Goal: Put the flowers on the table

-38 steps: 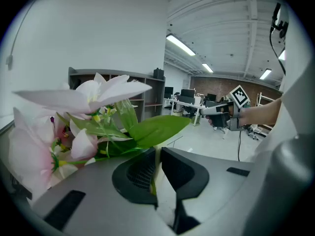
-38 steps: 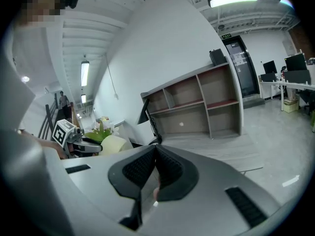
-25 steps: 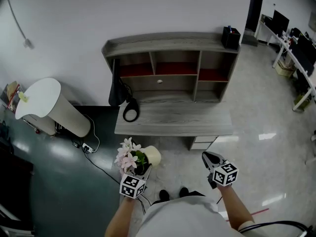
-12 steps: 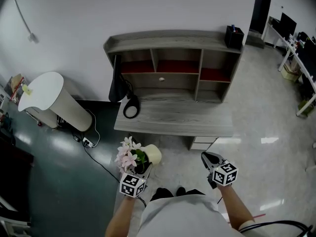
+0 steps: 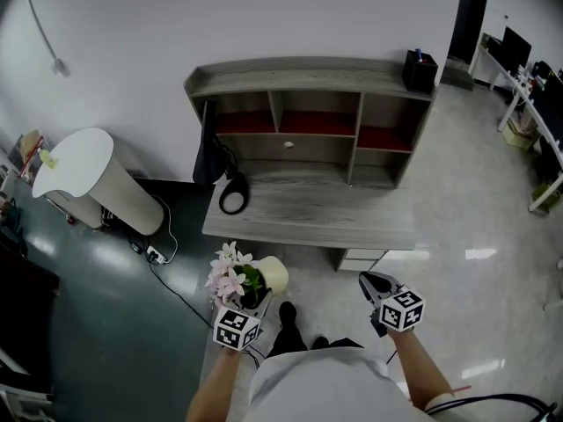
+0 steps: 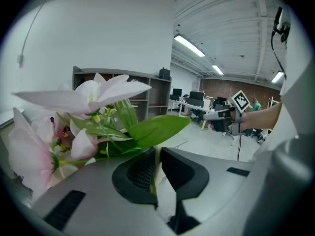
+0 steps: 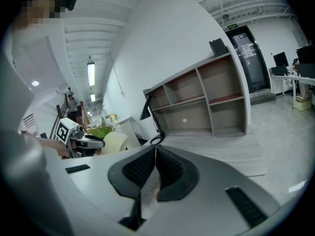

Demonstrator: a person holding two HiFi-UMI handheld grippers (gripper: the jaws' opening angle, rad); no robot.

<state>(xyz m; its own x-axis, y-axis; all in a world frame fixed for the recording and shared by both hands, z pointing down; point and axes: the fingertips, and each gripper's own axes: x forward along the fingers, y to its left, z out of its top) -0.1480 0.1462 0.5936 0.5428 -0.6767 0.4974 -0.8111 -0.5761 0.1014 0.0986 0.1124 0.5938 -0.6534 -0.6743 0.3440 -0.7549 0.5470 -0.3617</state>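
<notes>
Left hand-held gripper [image 5: 254, 301]: jaws clamped narrow on the rim of a cream pot [image 5: 274, 275]. In the left gripper view [image 6: 156, 154] a thin strip of pale pot wall sits pinched between the two dark pads. The flowers [image 5: 228, 274] stand in that pot, with pink-white blooms and green leaves. They fill the left half of the left gripper view [image 6: 74, 116].

The pot and flowers are off the worktop [image 5: 308, 211]. I hold them in the air just in front of its front edge, near its left front corner, over the floor.

Right hand-held gripper [image 5: 372, 280]: jaws pressed together with nothing between them, clear in the right gripper view [image 7: 155, 149]. It hangs in front of the worktop's right front corner, apart from the edge.

A shelf unit [image 5: 308, 76] rises along the back of the worktop, with open compartments. A black box [image 5: 417, 69] sits on its top, above the worktop's right rear corner. A black ring-shaped thing [image 5: 233, 198] lies on the worktop near its left end; I can't tell what it is. A dark bag [image 5: 209, 160] hangs just behind it, at the left end.

A white round-topped stand [image 5: 81, 183] is well left of the worktop. My shoe [image 5: 288, 314] shows on the floor in front of the worktop, between the two grippers.

The right gripper view shows the worktop [image 7: 231, 149] ahead and the pot [image 7: 114, 142] off to the left.
</notes>
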